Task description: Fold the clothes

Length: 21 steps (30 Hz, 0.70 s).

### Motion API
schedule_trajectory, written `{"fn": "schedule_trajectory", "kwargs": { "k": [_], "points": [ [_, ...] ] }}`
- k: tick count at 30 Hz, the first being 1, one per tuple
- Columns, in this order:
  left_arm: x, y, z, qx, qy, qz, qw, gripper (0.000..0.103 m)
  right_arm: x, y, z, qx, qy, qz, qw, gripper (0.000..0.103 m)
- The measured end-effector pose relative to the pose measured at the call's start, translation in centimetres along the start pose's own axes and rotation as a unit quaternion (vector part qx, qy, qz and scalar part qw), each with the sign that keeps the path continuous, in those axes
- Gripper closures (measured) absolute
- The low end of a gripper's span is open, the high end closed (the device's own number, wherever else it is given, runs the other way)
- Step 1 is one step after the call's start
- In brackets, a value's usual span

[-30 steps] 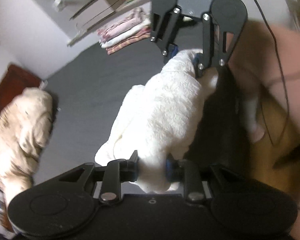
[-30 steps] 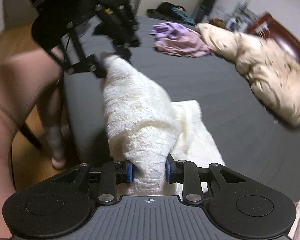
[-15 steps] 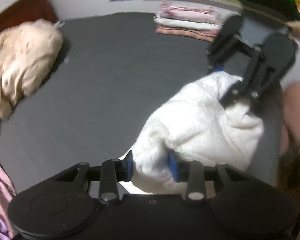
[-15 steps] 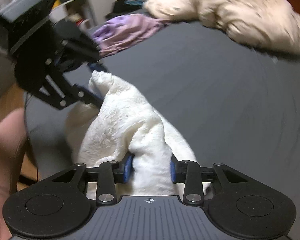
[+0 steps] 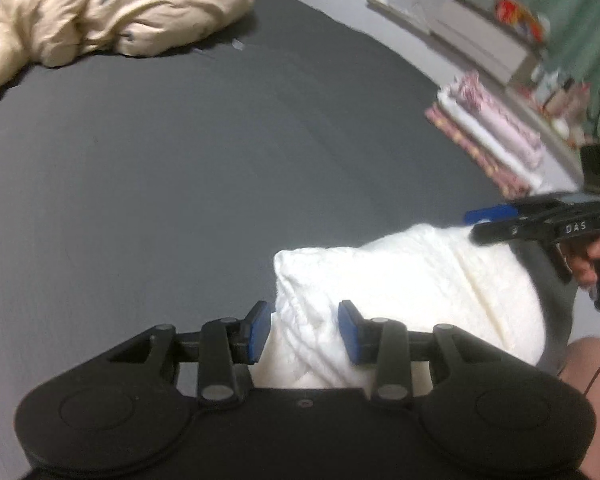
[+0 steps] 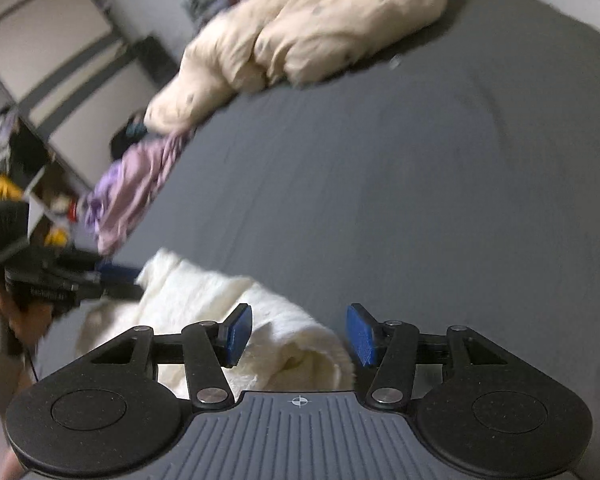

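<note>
A bed (image 5: 220, 152) covered in a smooth dark grey sheet fills most of both views, and it carries everything the task concerns. At its far end lies a big rumpled cream duvet (image 5: 112, 12) with small dark specks, bunched into a long heap. Beyond the bed stand pale walls; in the right wrist view a white wardrobe with dark bands (image 6: 60, 52) lines one side, and in the left wrist view a long shelf (image 5: 480, 40) with blurred, colourful clutter runs along the other. A crumpled purple garment (image 6: 136, 184) lies at the bed's edge below the duvet, and a neat stack of folded clothes (image 5: 492, 136) in pink, white and patterned red sits on the opposite edge by the shelf. The white fluffy garment (image 5: 412, 280) lies folded on the sheet near the person's side, between the two tools. The left gripper (image 5: 304, 330) has its jaws apart around one end of it; whether the blue pads quite touch the cloth I cannot tell. The right gripper (image 6: 300, 336) has its jaws opening, the other end loose between them with a clear gap at one pad.
</note>
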State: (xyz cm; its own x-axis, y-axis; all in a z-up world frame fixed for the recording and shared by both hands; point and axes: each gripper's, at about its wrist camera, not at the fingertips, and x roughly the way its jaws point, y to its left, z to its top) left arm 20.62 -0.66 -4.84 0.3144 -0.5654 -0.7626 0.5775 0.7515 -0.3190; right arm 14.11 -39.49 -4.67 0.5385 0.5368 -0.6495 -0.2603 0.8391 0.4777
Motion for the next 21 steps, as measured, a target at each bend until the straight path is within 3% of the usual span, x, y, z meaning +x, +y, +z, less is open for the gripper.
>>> {"fn": "schedule_trajectory", "kwargs": {
  "k": [3,7,12,13,14,15,17,21],
  "points": [
    [-2.0,-0.5,-1.2,-0.009,-0.009,-0.018,0.9998,0.066,-2.8,0.9,-1.5,0.009,-0.008,0.017,1.0,0.05],
    [-3.3,-1.2,-2.9,-0.032,-0.011,-0.032,0.9989,0.066,-4.3,2.5,-4.5,0.012,-0.004,0.007,1.0,0.05],
    [-3.8,-2.2,-5.3,-0.03,-0.015,-0.046,0.9984,0.067,-2.5,3.6,-7.0,0.03,-0.018,0.011,0.999,0.053],
    [-3.7,-2.6,-5.6,-0.024,-0.018,-0.035,0.9989,0.068,-2.0,3.6,-7.2,0.038,-0.022,0.014,0.999,0.074],
    [-3.5,-3.0,-5.9,-0.018,-0.022,-0.021,0.9994,0.079,-1.7,3.6,-7.3,0.045,-0.03,0.015,0.998,0.094],
    [-3.3,-3.3,-6.0,-0.013,-0.027,-0.005,0.9995,0.09,-1.5,3.5,-7.2,0.051,-0.041,0.015,0.998,0.096],
    [-2.9,-3.7,-5.9,-0.017,-0.037,0.023,0.9989,0.098,-1.1,3.1,-6.7,0.067,-0.059,0.015,0.996,0.099],
    [-2.2,-3.2,-5.1,-0.059,-0.05,0.042,0.9961,0.099,-0.5,1.6,-5.7,0.105,-0.072,-0.004,0.992,0.099]
  ]
}}
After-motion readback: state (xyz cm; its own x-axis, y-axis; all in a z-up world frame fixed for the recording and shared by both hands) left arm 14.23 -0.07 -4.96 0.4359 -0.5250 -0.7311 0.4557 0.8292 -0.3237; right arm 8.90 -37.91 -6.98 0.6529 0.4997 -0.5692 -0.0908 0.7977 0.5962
